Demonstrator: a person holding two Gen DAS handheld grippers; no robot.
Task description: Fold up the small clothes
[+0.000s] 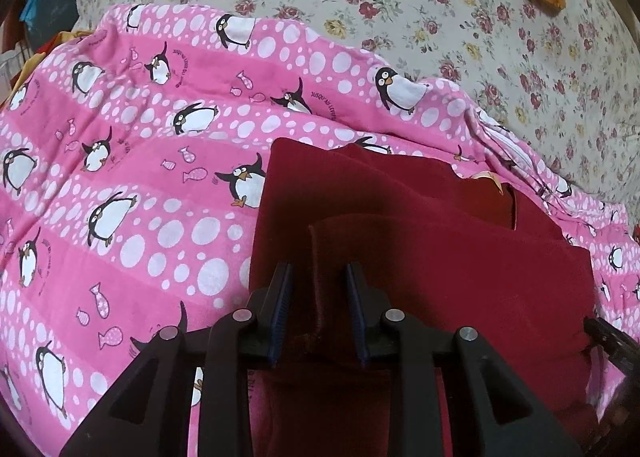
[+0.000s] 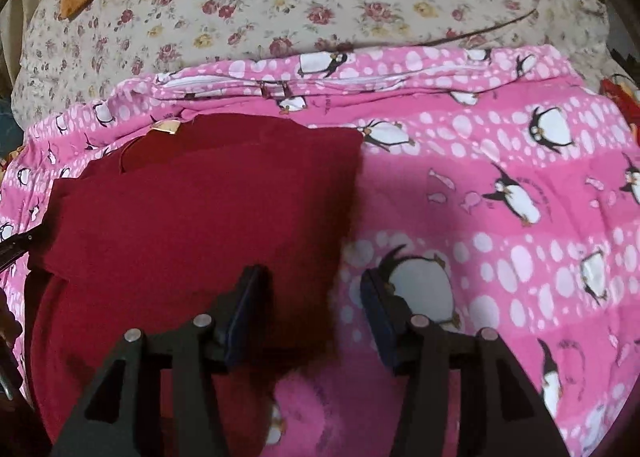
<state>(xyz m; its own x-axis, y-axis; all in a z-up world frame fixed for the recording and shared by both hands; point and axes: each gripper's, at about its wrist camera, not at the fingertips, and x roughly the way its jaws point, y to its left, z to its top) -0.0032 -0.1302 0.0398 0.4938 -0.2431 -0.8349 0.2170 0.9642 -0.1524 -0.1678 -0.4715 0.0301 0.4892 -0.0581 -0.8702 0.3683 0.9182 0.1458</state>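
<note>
Dim, warm indoor light. Fisheye curvature bends both views, with dark vignetted corners. Shadow darkens the red garment (image 1: 460, 257) nearest the tongs. Right view slightly blurred.

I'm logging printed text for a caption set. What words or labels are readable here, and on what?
"JUSQU'AU LEVER DU…", partly legible, curved beside a penguin on the pink penguin blanket.
Other curved captions on it: too blurred to read.
Tag at the dark red garment's neckline: no legible text.
</note>
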